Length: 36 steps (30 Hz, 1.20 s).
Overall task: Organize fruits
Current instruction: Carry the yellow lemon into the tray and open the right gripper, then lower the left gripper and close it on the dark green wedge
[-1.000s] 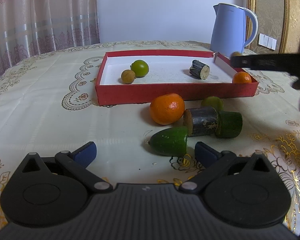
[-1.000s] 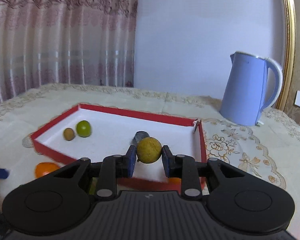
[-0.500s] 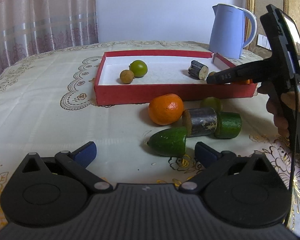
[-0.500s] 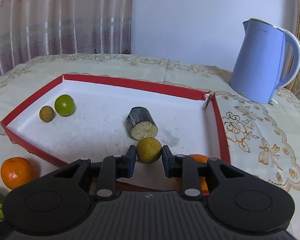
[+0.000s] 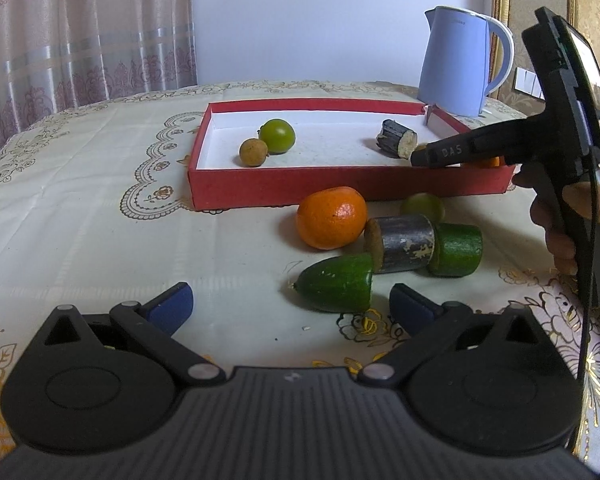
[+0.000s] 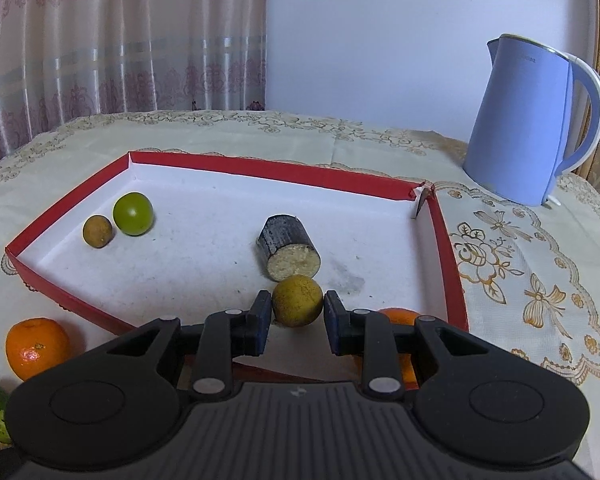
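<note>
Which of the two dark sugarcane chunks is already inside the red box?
The sugarcane chunk with its pale cut face toward the right tongs, just beyond the fruit they hold, lies on the red box floor. The other chunk lies outside between two cucumber pieces.

Two oranges (image 5: 332, 218) (image 6: 396, 314), three dark cane stubs... rather two: one (image 6: 290, 250) inside the one red tray (image 6: 268, 168), one (image 5: 402, 242) outside. Two green limes (image 6: 133, 214) (image 5: 422, 206), two brownish round fruits (image 6: 97, 231) (image 6: 297, 300), two cucumber pieces (image 5: 336, 282) (image 5: 458, 250), one blue kettle (image 6: 520, 120).
</note>
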### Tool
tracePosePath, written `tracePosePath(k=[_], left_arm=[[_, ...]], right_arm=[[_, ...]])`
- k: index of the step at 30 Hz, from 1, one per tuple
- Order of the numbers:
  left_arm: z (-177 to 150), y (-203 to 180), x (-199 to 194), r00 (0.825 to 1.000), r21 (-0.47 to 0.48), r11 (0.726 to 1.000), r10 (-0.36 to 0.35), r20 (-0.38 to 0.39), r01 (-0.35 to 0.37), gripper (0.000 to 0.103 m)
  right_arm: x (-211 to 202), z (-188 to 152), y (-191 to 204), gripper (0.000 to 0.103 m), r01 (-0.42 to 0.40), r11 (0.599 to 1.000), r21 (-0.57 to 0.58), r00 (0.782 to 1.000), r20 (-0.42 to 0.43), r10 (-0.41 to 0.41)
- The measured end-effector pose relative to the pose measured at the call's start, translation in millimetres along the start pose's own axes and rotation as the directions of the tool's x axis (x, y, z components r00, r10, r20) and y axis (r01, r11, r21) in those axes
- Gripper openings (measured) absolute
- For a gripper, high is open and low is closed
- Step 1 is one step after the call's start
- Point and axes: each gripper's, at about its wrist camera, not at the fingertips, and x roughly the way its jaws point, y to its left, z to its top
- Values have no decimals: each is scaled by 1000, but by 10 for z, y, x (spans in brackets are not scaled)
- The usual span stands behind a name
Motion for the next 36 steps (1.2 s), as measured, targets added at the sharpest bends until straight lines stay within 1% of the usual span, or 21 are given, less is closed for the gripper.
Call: tracePosePath(k=[7,12,14,15,16,17,18,21,25,27,28,30,32,34,36], left_arm=[[-2,9,3,1000,0,1000,1,-1,-1,103],[-19,18,7,1000,0,1000,5,-2,-5,103],[-17,18,7,1000,-2,1000,4,-2,-4,103],[-15,19,9,1000,-2,1000,4,-2,-4,103],[-19,20,6,1000,-2,1000,4,-2,-4,103],[-19,21,6,1000,-2,1000,4,-2,-4,103],[-19,21,6,1000,-2,1000,4,-2,-4,103],[-20,23,6,1000,0,1000,5,-2,-5,103],[-11,16,12,1000,-6,1000,27,-1,-27,103],[7,12,21,999,-16,999,47,-1,-47,103],[9,9,22,998,-21,998,63,1,-63,103],[22,-9,27,997,-10,997,73,5,-73,103],[25,-33,27,996,3,996,94,8,-94,103],[33,-58,26,994,11,994,107,10,-107,103],[37,-69,23,993,6,993,121,7,-121,103]], right_arm=[[-151,14,-51,30,-25,999,24,999,34,24],[-443,-83,-74,30,-33,999,17,996,81,31],[-603,-171,-97,35,-37,999,-3,995,91,37],[-684,-226,-110,45,-38,999,-12,994,99,39],[-765,-284,-127,57,-35,999,-19,994,108,36],[-844,-345,-143,62,-28,999,-25,992,119,31],[-922,-409,-157,65,-20,999,-34,991,132,25],[-1046,-563,-191,65,-20,998,-54,991,131,27],[-987,-677,-243,65,-35,999,-29,994,104,38],[-905,-692,-266,65,-42,999,-8,996,81,42],[-871,-698,-282,65,-57,998,6,996,70,56],[-834,-698,-316,65,-85,996,35,995,50,83],[-814,-697,-319,65,-84,995,45,996,40,82],[-761,-699,-306,66,-78,996,40,997,1,78],[-752,-703,-310,67,-82,996,43,997,-5,82]])
